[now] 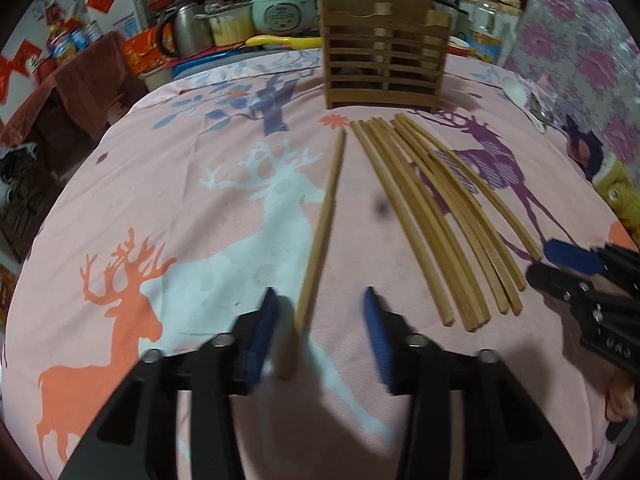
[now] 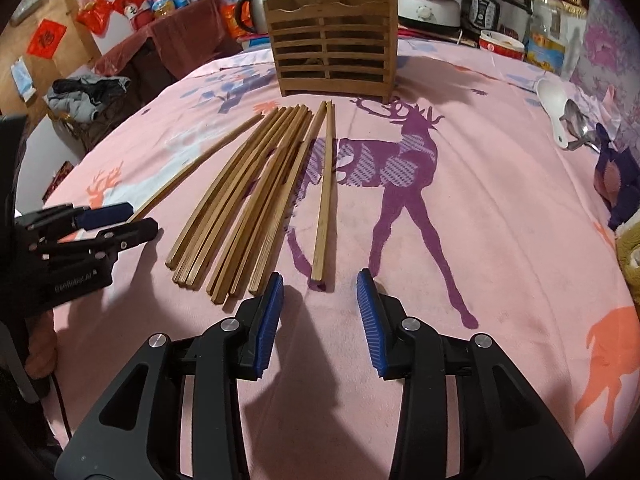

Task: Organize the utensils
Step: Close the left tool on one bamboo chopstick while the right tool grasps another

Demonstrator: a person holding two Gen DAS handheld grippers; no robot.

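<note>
A slatted wooden utensil holder [image 1: 384,52] [image 2: 332,52] stands upright at the back of the pink deer-print cloth. One chopstick [image 1: 324,232] [image 2: 200,164] lies apart on the left. Its near end sits between the fingers of my left gripper [image 1: 320,340] [image 2: 128,222], close beside the left pad [image 1: 262,336], and the right pad is well clear of it. The left gripper is open. A bundle of several chopsticks [image 1: 440,220] [image 2: 248,200] fans out beside it. My right gripper [image 2: 320,320] [image 1: 560,268] is open, just short of the near end of a pair of chopsticks [image 2: 324,192].
A white spoon [image 2: 554,104] [image 1: 516,90] and a metal spoon [image 2: 576,120] lie at the far right. Beyond the cloth stand a rice cooker [image 1: 280,8], a kettle [image 1: 184,32], a pressure cooker [image 2: 496,4], a bottle [image 2: 548,36] and a red bowl [image 2: 500,44]. A yellow plush item [image 1: 616,196] sits at the right edge.
</note>
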